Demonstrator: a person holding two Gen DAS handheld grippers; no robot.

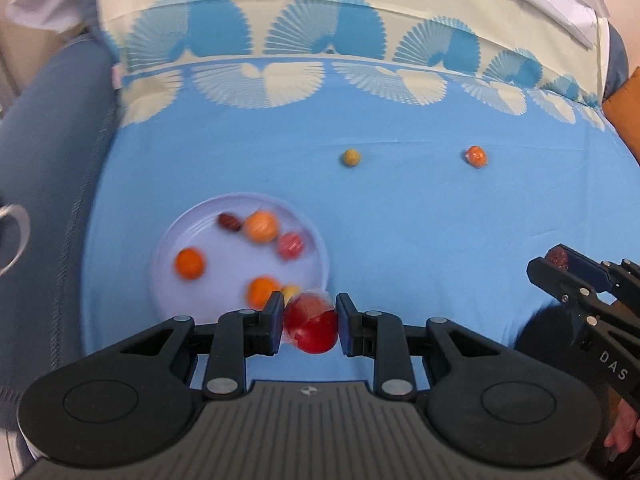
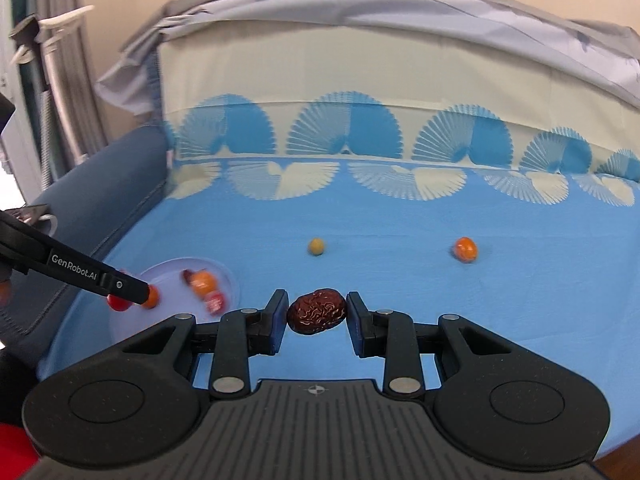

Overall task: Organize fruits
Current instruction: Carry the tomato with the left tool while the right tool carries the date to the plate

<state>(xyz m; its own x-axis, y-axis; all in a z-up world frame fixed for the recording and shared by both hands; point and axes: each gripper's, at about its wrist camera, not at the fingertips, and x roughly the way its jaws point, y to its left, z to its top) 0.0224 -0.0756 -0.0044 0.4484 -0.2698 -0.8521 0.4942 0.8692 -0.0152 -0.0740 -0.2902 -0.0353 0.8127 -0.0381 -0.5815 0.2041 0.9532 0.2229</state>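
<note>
On a blue cloth [image 1: 420, 208] with a border of cream and blue fans: one pale round plate [image 1: 176, 236], shallow, rimmed, at the left side of the cloth. Contents of the plate, all blurred: three orange round fruits, one pinkish-red fruit, one dark red wrinkled fruit and a small yellow one at the near rim. Loose on the cloth, well apart from the plate and from each other: one small yellow-green fruit [image 1: 351, 157] and one orange fruit [image 1: 476, 156], glossy, to its right. Left gripper [image 1: 307, 322]: black, with blue pads, pinching a red fruit [image 1: 314, 326], smooth, shiny, round, with a paler film-like patch on its upper left; it hangs at the plate's near rim, above the cloth. Right gripper [image 2: 317, 316]: same make, pinching a date [image 2: 317, 311], dark red-brown, oval, deeply wrinkled, glossy, held lengthwise between the pads, above bare cloth to the right of the plate. A grey-blue sheet [image 2: 400, 12] drapes the backing behind the cloth; a dark blue padded edge [image 1: 52, 168] runs along the left.
</note>
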